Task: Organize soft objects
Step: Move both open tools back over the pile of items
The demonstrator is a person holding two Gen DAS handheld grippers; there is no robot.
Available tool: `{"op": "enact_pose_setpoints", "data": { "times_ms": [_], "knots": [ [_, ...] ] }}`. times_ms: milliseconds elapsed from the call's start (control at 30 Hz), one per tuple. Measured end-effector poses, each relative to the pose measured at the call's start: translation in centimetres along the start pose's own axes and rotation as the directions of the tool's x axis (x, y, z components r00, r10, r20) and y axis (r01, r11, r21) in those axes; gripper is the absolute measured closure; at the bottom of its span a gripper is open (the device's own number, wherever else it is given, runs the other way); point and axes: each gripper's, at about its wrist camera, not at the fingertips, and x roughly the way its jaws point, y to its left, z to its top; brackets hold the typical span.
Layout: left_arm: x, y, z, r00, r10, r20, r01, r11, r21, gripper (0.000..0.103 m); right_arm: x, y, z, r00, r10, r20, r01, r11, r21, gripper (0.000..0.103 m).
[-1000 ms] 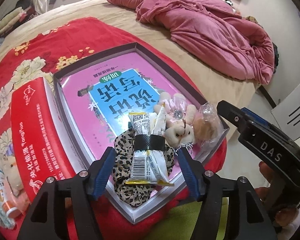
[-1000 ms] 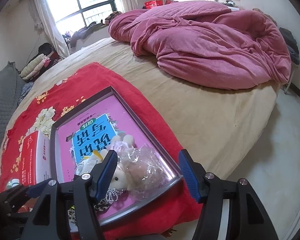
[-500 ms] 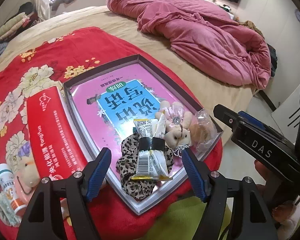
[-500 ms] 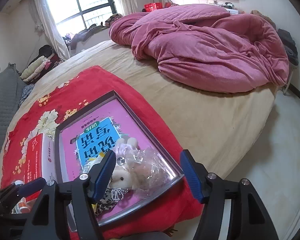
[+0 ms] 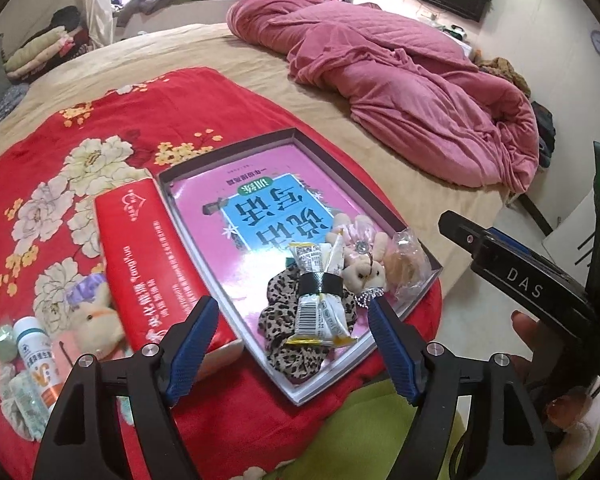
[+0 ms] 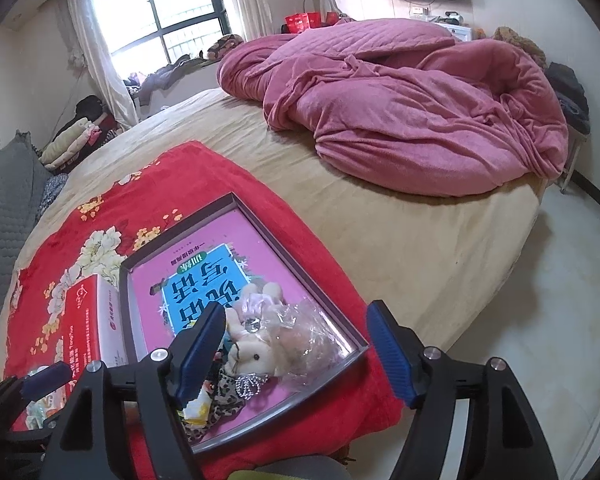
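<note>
A shallow grey-rimmed tray [image 5: 228, 152] lies on the red floral blanket [image 5: 100, 120] with a pink book flat inside it. At its near corner sit a leopard scrunchie [image 5: 280, 292], banded snack packets [image 5: 320, 316], a small plush bear [image 5: 364, 272] and a crumpled clear bag [image 5: 406, 264]. My left gripper [image 5: 289, 303] hovers above the scrunchie and packets. Its jaws are opening and the pads touch nothing. My right gripper [image 6: 296, 308] hangs over the bear [image 6: 252, 354] and bag [image 6: 304, 336]. Its jaws are opening too, with nothing gripped.
A red carton [image 5: 148, 264] lies against the tray's left side. Left of it are a plush rabbit [image 5: 92, 320], a small white bottle [image 5: 36, 352] and other small items. A heaped pink quilt [image 5: 400, 92] fills the far bed. The bed edge and floor [image 6: 520, 320] lie right.
Both grippers have lifted and drawn back from the tray, and their jaws have widened. The scrunchie, packets, bear and bag stay where they were in the tray.
</note>
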Motion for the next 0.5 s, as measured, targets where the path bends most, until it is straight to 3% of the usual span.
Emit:
{"op": "enact_pose_setpoints", "data": {
  "times_ms": [500],
  "knots": [
    [-3.6, 3.0, -1.2, 0.999, 0.006, 0.04, -0.004, 0.998, -0.057, 0.025, -3.6, 3.5, 0.5, 0.999, 0.001, 0.047, 0.003, 0.997, -0.076, 0.029]
  ]
}}
